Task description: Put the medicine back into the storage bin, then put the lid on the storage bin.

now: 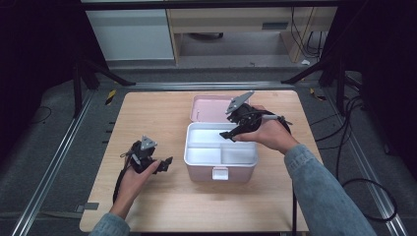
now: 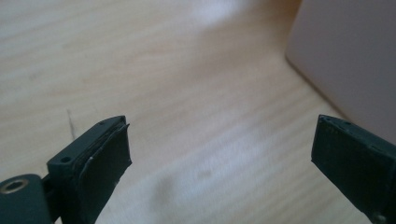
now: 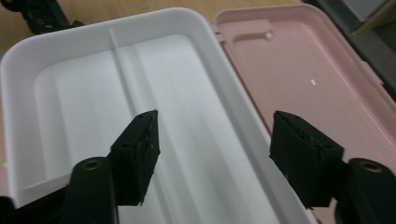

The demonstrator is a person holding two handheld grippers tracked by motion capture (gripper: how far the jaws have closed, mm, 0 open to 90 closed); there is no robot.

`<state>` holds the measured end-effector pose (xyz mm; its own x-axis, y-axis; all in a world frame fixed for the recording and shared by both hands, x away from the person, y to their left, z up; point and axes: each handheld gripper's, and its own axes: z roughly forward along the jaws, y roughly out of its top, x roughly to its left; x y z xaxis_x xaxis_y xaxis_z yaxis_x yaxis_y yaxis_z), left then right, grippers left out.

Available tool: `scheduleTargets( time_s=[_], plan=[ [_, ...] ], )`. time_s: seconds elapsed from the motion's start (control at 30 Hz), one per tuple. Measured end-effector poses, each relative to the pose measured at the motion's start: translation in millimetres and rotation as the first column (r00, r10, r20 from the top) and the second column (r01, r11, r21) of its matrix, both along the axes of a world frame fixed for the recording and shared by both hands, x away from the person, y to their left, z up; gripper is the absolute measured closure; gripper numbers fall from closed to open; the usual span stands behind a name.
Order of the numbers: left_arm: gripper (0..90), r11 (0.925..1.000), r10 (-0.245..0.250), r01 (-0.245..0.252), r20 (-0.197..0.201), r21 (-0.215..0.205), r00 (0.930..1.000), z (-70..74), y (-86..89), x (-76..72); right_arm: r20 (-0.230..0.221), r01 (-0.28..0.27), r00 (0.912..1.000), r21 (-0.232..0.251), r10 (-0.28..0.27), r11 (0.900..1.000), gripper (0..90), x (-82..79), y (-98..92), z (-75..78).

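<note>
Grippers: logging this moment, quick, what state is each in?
Left gripper: open, holding nothing, over the table.
Right gripper: open, holding nothing, above the white tray.

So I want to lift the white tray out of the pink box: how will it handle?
The white tray looks like thin moulded plastic, so probably stiff and light. Nothing shows in its compartments, so little weight. Its glossy rim may slip between the right claw, whose jaws stand open above it.

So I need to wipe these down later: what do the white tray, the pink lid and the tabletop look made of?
White tray: likely glossy moulded plastic, with soft highlights and a moulded divider rib. Pink lid: apparently plastic too, smooth satin, rounded corners. Tabletop: light wood grain, possibly laminate; matte.
</note>
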<state>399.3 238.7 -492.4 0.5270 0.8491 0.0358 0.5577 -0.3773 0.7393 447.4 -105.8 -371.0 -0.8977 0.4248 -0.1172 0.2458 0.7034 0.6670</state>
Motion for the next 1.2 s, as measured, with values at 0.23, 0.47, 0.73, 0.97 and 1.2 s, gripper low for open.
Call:
scheduleTargets(
  time_s=[0.23, 0.47, 0.73, 0.97, 1.2],
  plan=[
    [8.1, 0.9999, 0.014, -0.014, -0.001, 0.003, 0.9999, 43.0, -12.5, 38.1, 0.024, 0.232, 0.9714, 0.116, -0.236, 0.966, 26.9, 10.7, -33.9, -2.1],
    [12.5, 0.9996, 0.027, -0.027, 0.014, 0.006, 0.9995, 75.8, -35.5, 81.8, -0.052, 0.460, 0.8874, 0.165, -0.458, 0.872, 55.6, 37.6, -63.1, -4.3],
    [18.1, 0.9976, 0.063, -0.063, -0.021, -0.028, 0.9978, 76.6, -48.7, 116.0, -0.097, 0.562, 0.8269, 0.155, -0.554, 0.812, 60.1, 63.9, -72.9, -15.0],
    [25.9, 0.9942, 0.078, -0.077, 0.014, -0.075, 0.9969, 81.1, -66.0, 134.6, -0.125, 0.601, 0.7993, 0.174, -0.588, 0.780, 56.8, 82.5, -76.7, -30.3],
    [31.7, 0.9946, 0.068, -0.068, -0.006, -0.078, 0.9977, 73.8, -85.5, 144.4, -0.172, 0.638, 0.7703, 0.205, -0.614, 0.742, 55.9, 97.5, -74.0, -44.7]
  ],
)
